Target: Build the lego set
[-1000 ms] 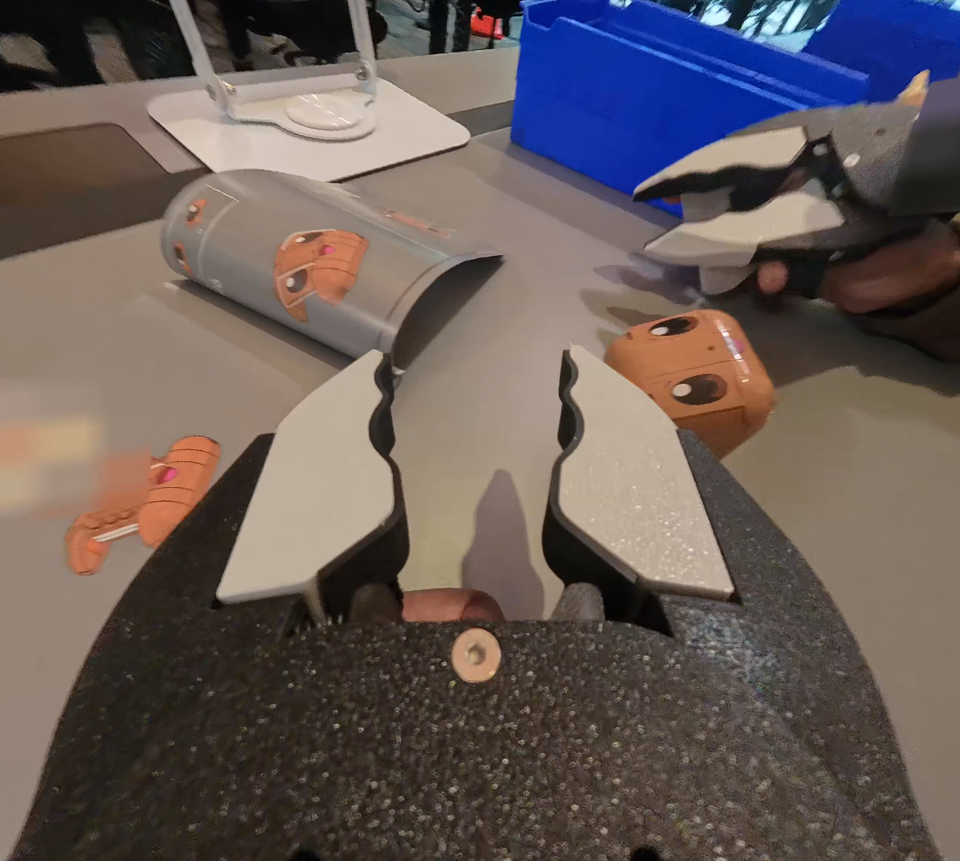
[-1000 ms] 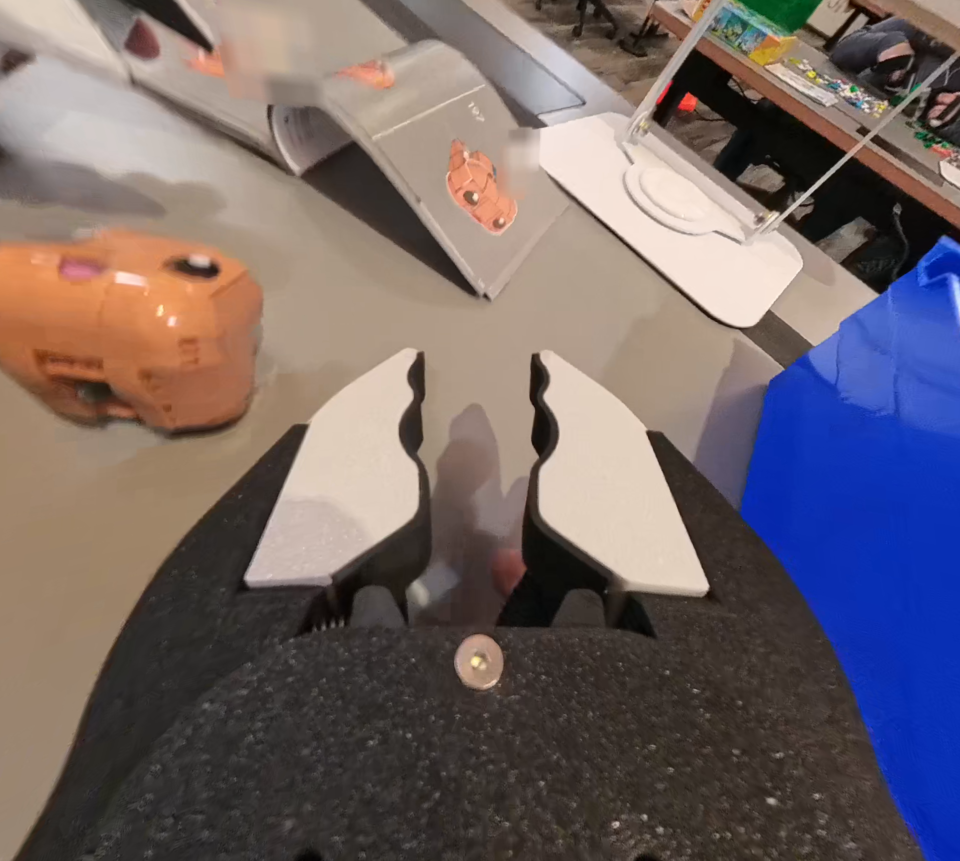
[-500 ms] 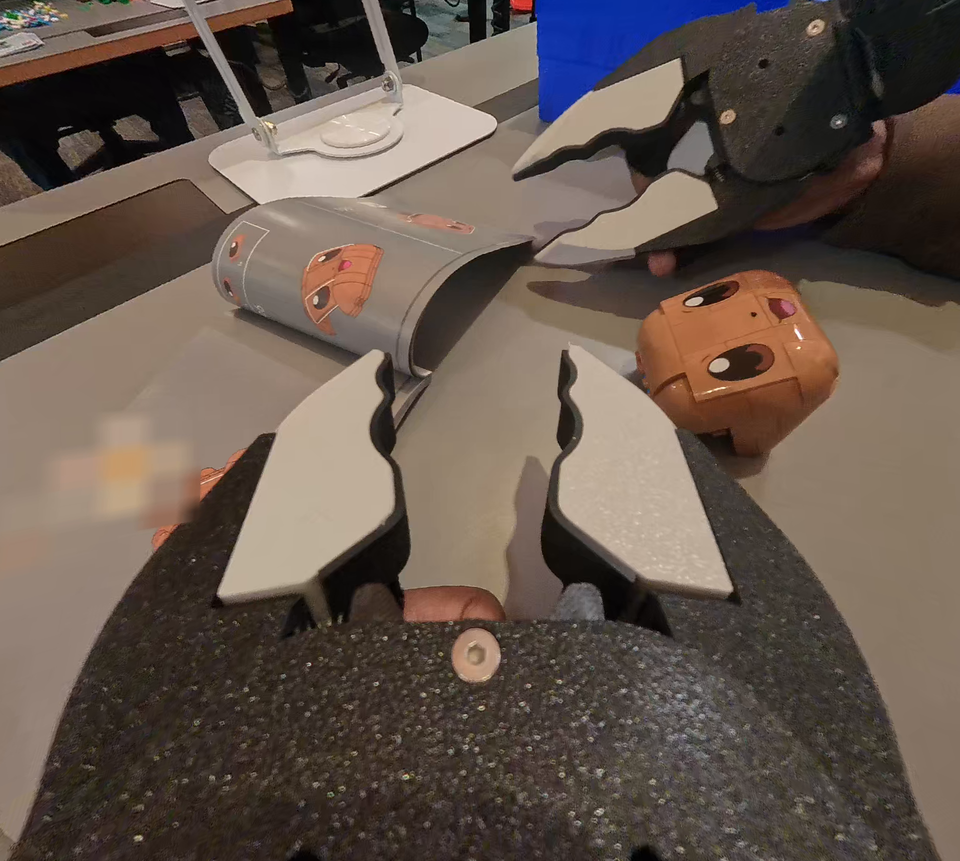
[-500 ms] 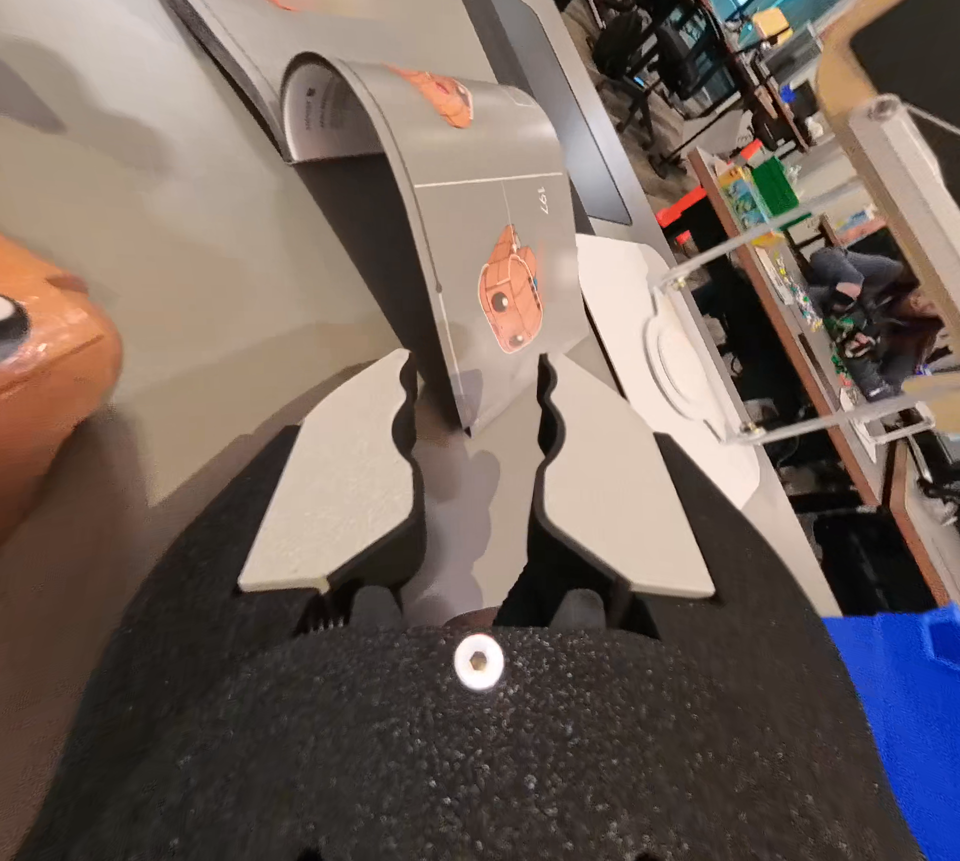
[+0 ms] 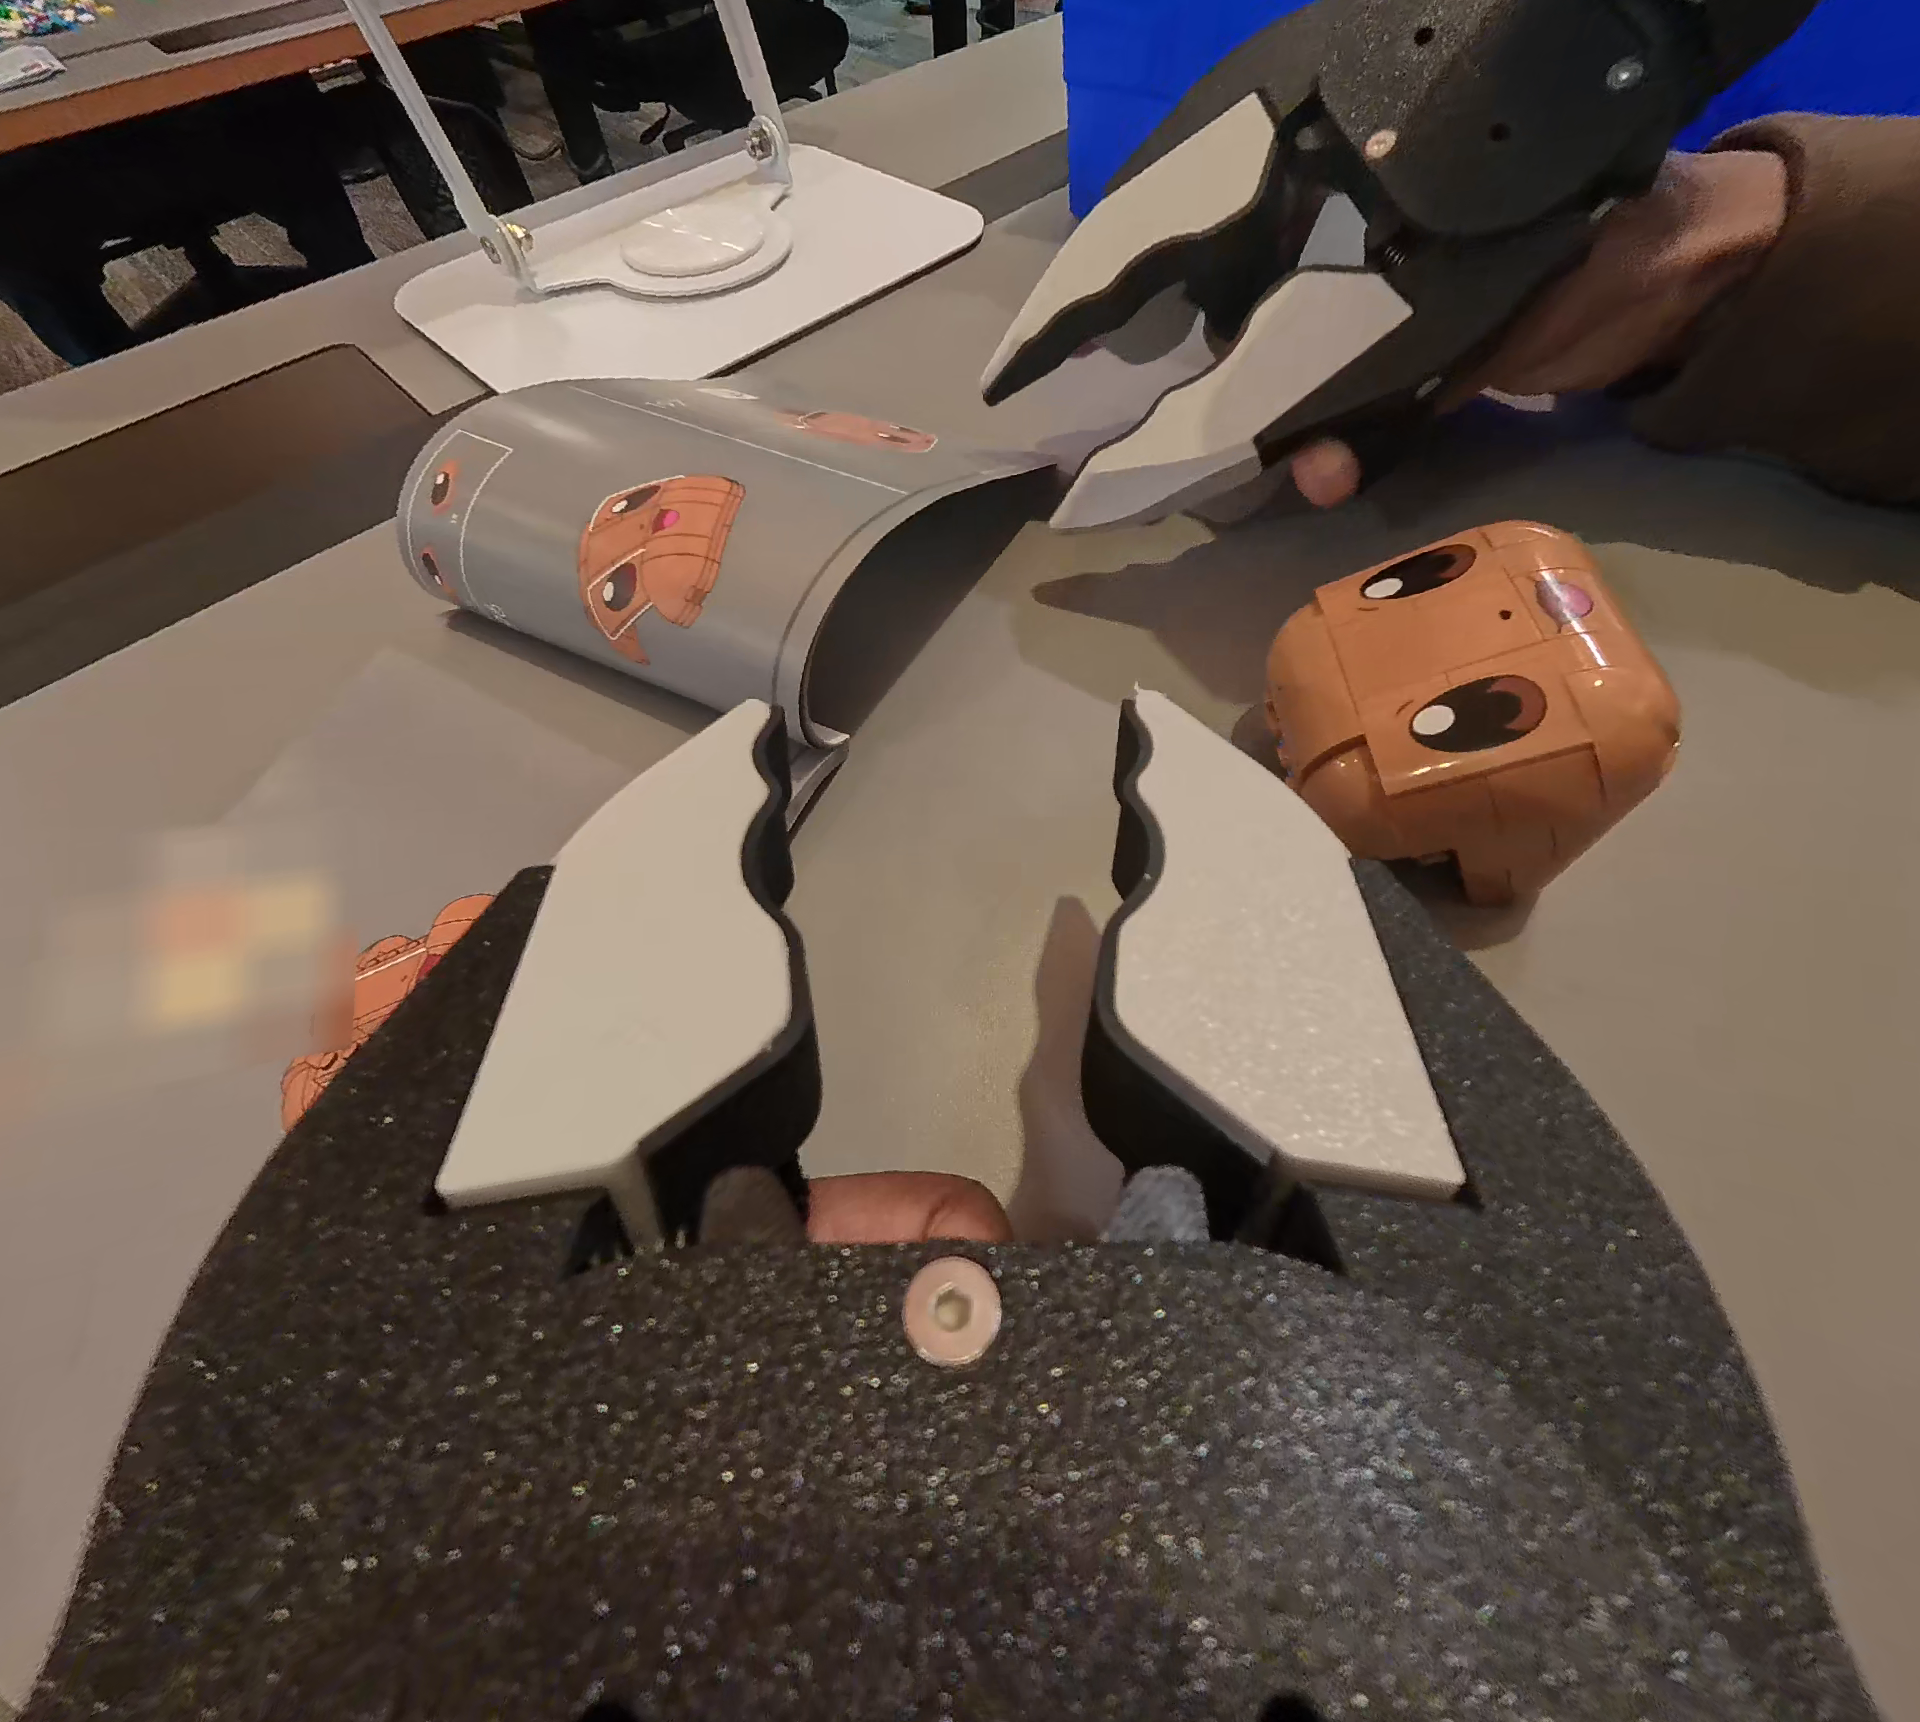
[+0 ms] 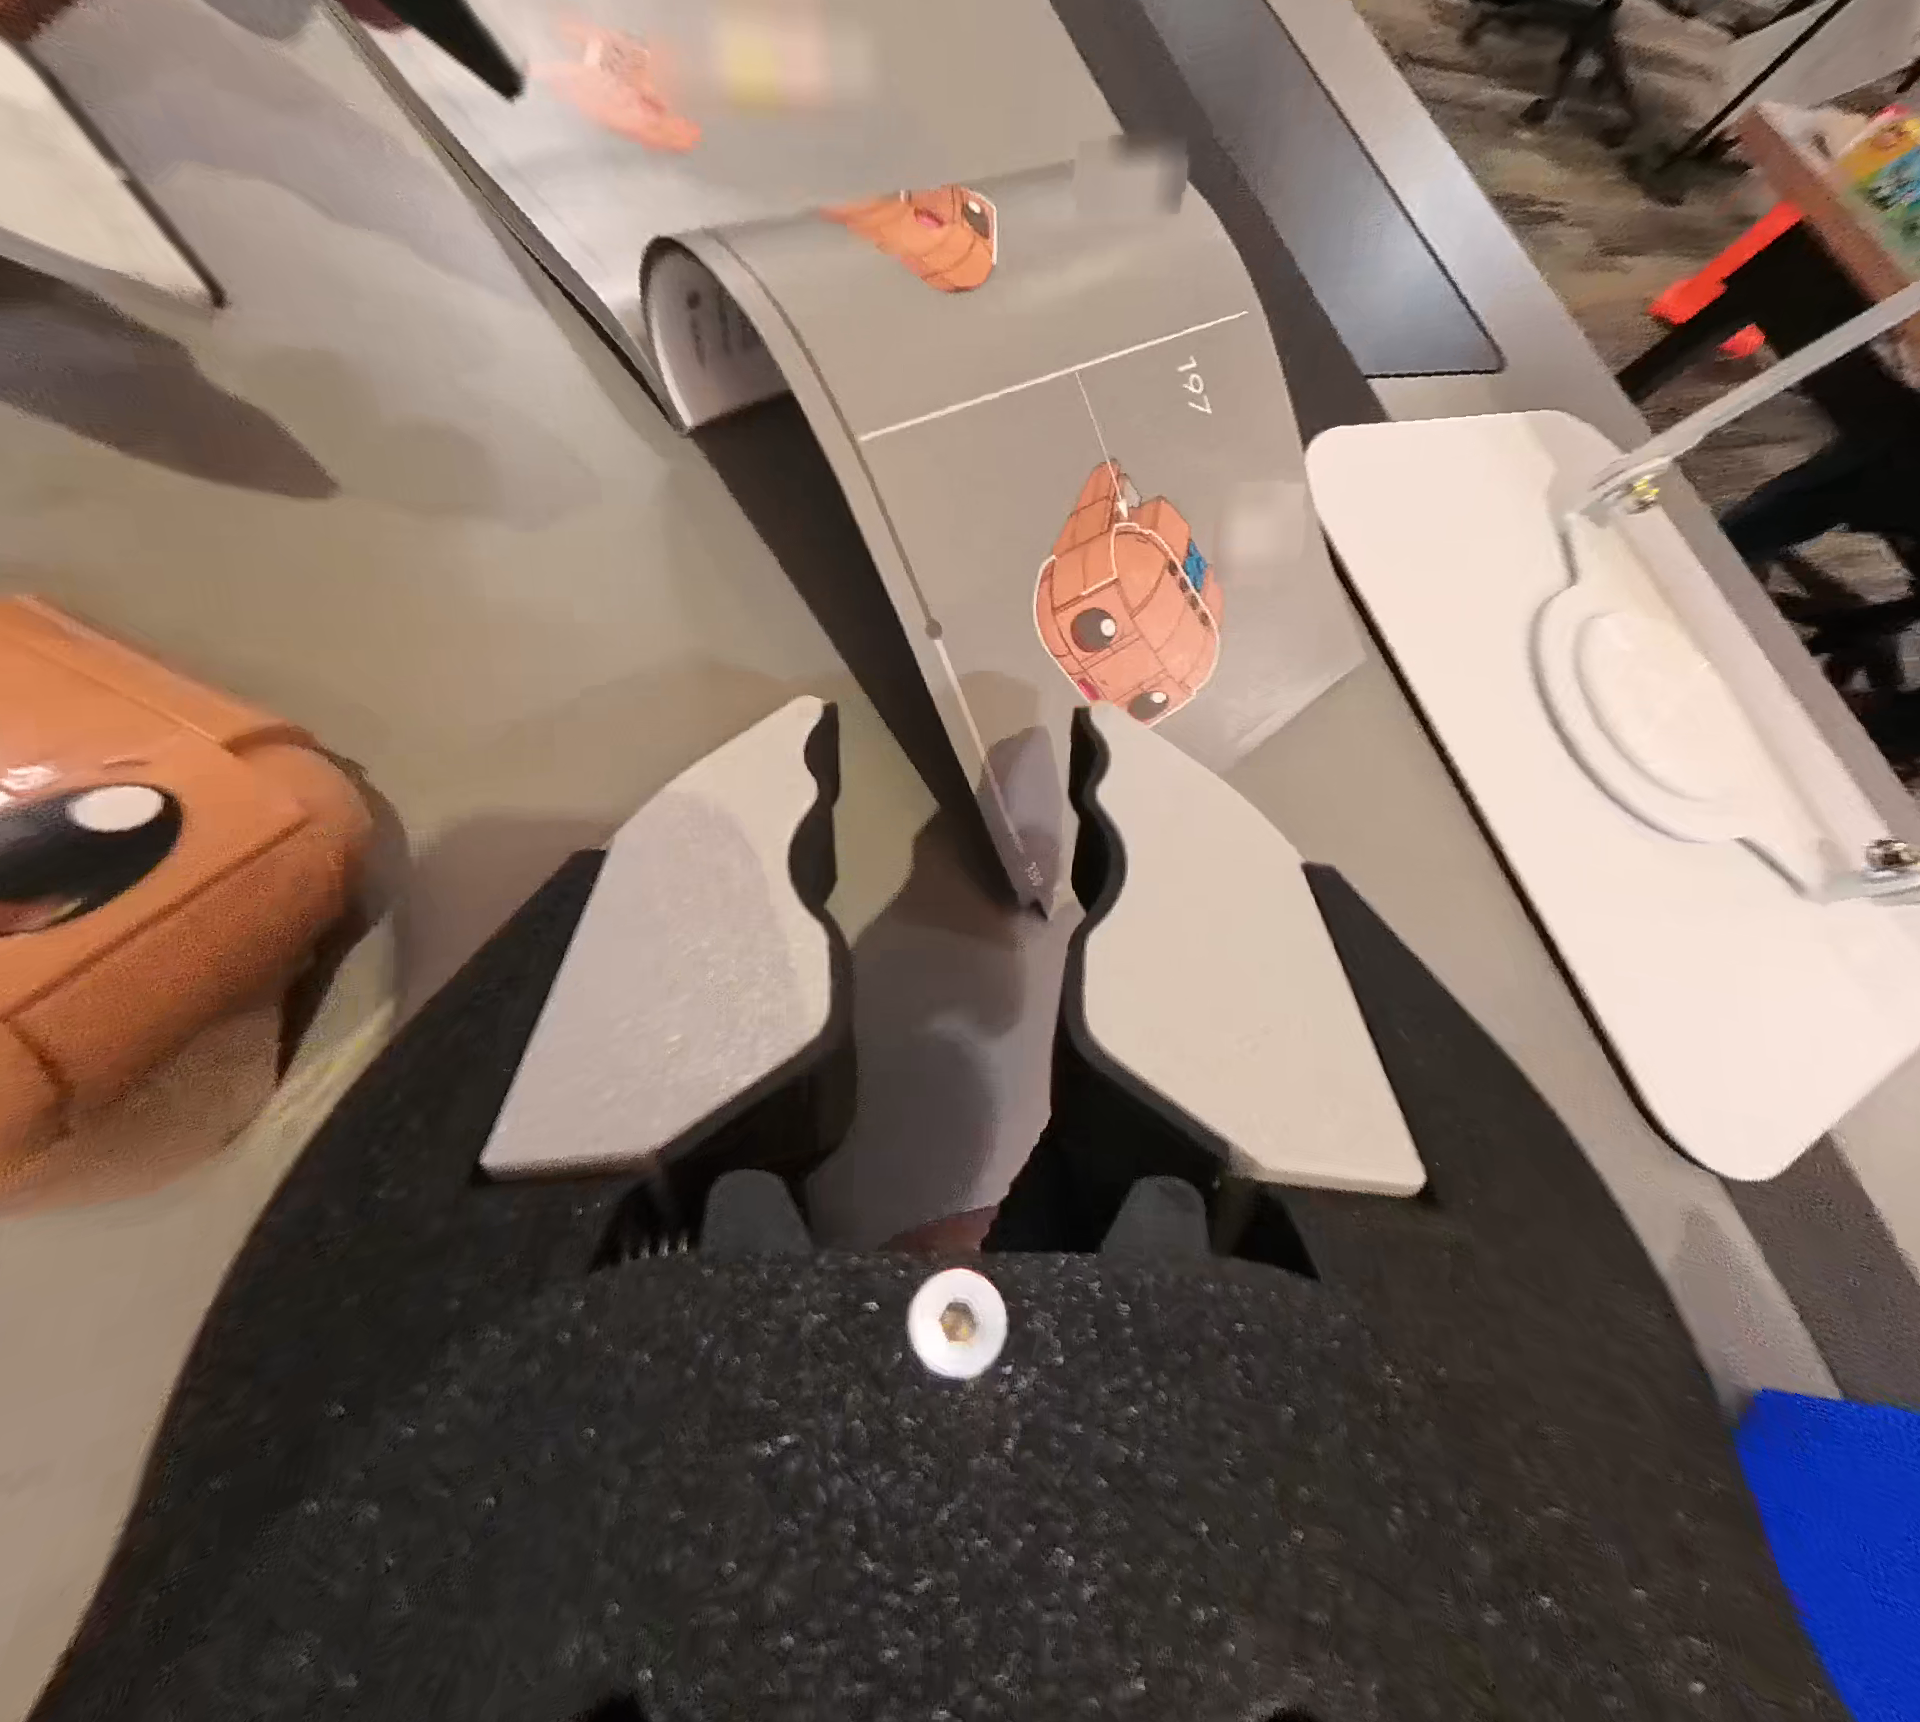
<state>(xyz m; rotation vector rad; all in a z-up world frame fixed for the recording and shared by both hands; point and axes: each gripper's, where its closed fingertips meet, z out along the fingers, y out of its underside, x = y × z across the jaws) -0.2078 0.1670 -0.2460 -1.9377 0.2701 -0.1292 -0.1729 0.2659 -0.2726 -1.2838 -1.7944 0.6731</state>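
With the right tongs [image 6: 951,799] spread around the instruction booklet's [image 5: 665,540] curled page corner, we pinch lightly and turn slowly; left tongs [image 5: 945,737] spread, empty

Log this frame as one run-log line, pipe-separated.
left gripper: open, empty | right gripper: open, straddling curled page corner of instruction booklet | lego head: on table, untouched

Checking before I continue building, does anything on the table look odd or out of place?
The instruction booklet isn't lying flat: its top page arches up, with the corner between the open right gripper's fingers. The brown lego head lies tipped on the table.
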